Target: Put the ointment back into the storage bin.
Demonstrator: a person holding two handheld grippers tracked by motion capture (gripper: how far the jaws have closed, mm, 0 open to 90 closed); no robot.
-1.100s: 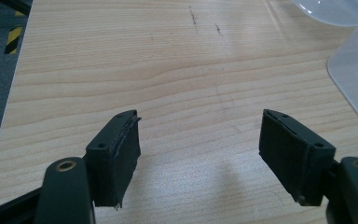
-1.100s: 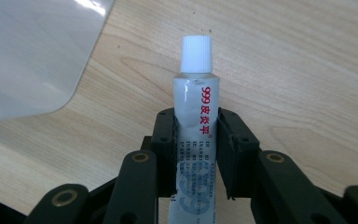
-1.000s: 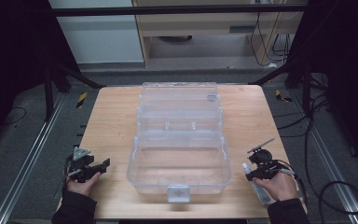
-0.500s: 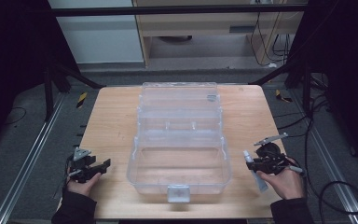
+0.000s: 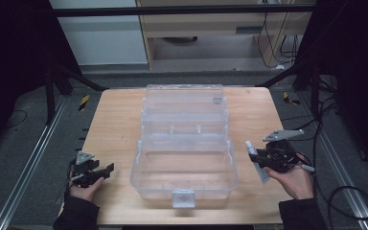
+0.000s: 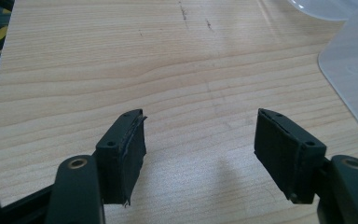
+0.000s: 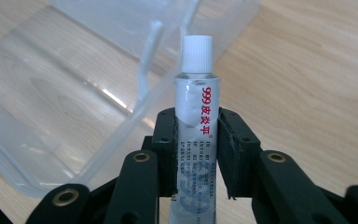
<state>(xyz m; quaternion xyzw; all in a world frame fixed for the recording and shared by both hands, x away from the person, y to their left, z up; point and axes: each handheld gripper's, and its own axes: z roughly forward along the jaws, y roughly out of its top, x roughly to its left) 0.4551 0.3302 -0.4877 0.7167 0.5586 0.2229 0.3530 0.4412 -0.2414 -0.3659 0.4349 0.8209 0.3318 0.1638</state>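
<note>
A slim white tube (image 7: 196, 121) with ridged cap and red lettering sits clamped in the right claw (image 7: 196, 154) near the wooden bench's (image 5: 115, 124) right edge, beside the clear plastic box (image 5: 184, 143). Left claw (image 6: 200, 149) gapes empty.

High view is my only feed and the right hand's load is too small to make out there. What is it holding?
Observer: The right gripper is shut on a tube with a white ribbed cap and red print.
Operator: Where does the cap point?
Observer: Away from the hand, toward the wall of the clear box.
Operator: And the left one, anything in it?
Observer: No. The left gripper is open, with bare table between its jaws.
</note>
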